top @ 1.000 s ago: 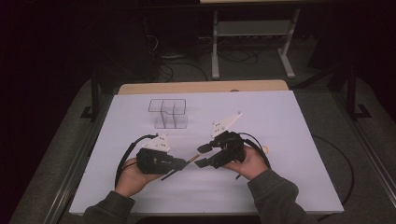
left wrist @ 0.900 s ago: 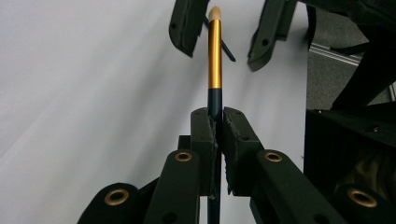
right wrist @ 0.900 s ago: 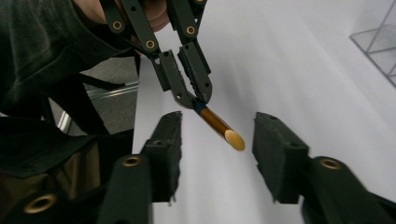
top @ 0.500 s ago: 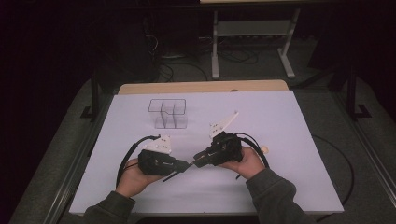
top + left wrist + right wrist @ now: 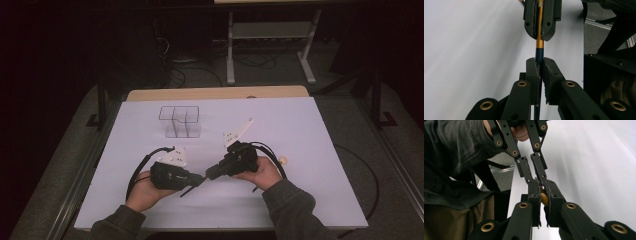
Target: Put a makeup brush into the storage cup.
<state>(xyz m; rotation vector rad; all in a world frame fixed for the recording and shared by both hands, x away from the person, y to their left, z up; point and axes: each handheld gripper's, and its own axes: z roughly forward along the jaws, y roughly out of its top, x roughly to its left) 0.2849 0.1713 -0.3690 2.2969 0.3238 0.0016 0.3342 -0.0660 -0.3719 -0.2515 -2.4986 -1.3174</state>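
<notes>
Both grippers hold one slim pen-like stick, dark blue along its barrel with a gold section (image 5: 539, 41), between them just above the white surface (image 5: 300, 130). The left gripper (image 5: 539, 67) has its fingers clamped on the dark blue barrel, and straight ahead of those fingers the right gripper (image 5: 539, 23) pinches the gold part. From the right gripper view, the right gripper (image 5: 543, 195) has just been closing its fingers, with the gold piece (image 5: 545, 198) now squeezed between them and the left gripper's fingers (image 5: 524, 171) directly beyond, tip to tip. The step in hand looks like pulling the gold cap off the barrel (or twisting it loose). To do it well, keep both grips firm and the two sets of fingers in one line with the stick, then draw them apart along that axis rather than sideways, so that the barrel does not bend or slip through the pads. The clear plastic divided box (image 5: 180, 121) stands well beyond both sets of fingers, out of the way.
</notes>
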